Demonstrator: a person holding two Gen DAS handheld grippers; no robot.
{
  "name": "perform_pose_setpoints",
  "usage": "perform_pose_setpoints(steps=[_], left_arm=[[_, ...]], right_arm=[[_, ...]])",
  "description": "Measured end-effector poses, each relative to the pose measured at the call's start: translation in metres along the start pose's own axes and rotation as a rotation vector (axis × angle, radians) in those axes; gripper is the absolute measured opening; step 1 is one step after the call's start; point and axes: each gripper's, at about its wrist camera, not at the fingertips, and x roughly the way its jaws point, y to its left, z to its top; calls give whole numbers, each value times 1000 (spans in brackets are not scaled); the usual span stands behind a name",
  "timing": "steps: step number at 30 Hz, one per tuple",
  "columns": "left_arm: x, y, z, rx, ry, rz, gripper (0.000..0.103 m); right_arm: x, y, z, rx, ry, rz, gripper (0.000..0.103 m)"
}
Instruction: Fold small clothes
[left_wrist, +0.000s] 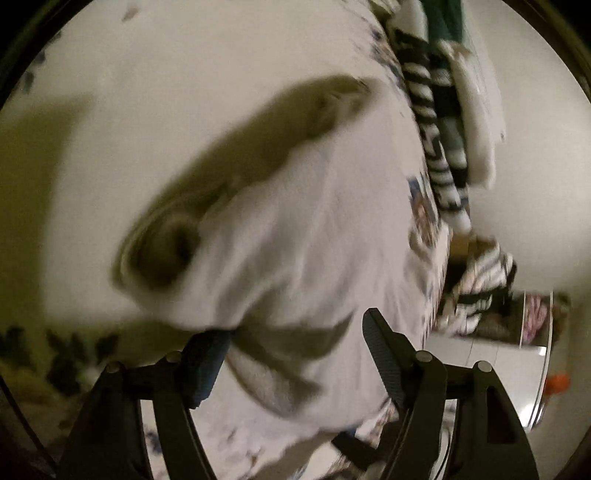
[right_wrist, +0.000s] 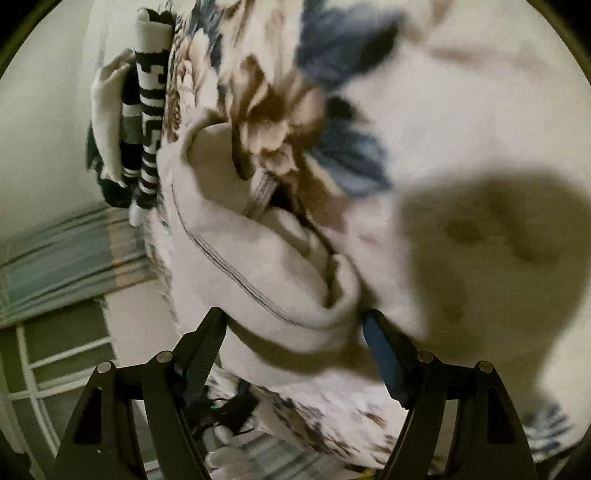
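A small white garment (left_wrist: 288, 240) lies rumpled on the floral bedspread (left_wrist: 424, 214), blurred in the left wrist view. My left gripper (left_wrist: 295, 347) stands open over its near edge; cloth covers the left fingertip while the right finger (left_wrist: 380, 350) is bare. In the right wrist view the same pale garment (right_wrist: 258, 258) shows a stitched seam and a thick rolled fold. That fold sits between the spread fingers of my right gripper (right_wrist: 295, 328), which is open, and its pads do not squeeze the cloth.
A pile of black-and-white patterned and green clothes (left_wrist: 424, 103) (right_wrist: 147, 110) lies along the bed's edge, with a white folded piece (left_wrist: 476, 110) beside it. Beyond the edge are pale floor tiles (left_wrist: 480, 362) and a striped rug (right_wrist: 55, 251). Dark shadows fall on the bedspread (right_wrist: 480, 74).
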Motion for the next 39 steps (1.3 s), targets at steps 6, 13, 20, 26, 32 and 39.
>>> perform_pose_setpoints(steps=[6,13,20,26,32,39], left_arm=[[-4,2,-4,-65,-100,28,36],[-30,17,-20,-18,-86,-35,53],[-24,26,-11,-74,-128,-93,67],[6,6,8,-42,-157,-53,68],[-4,4,-3,3,-210,8,35],[-21,-25,-10,77,-263,40,16]], right_arm=[[8,3,-2,23,-75,74,43],[3,3,-2,-5,-32,77,59],[7,9,6,-103,23,23,61],[20,10,12,-95,56,70,63],[25,12,13,-89,47,111,63],[19,15,7,-41,-37,109,27]])
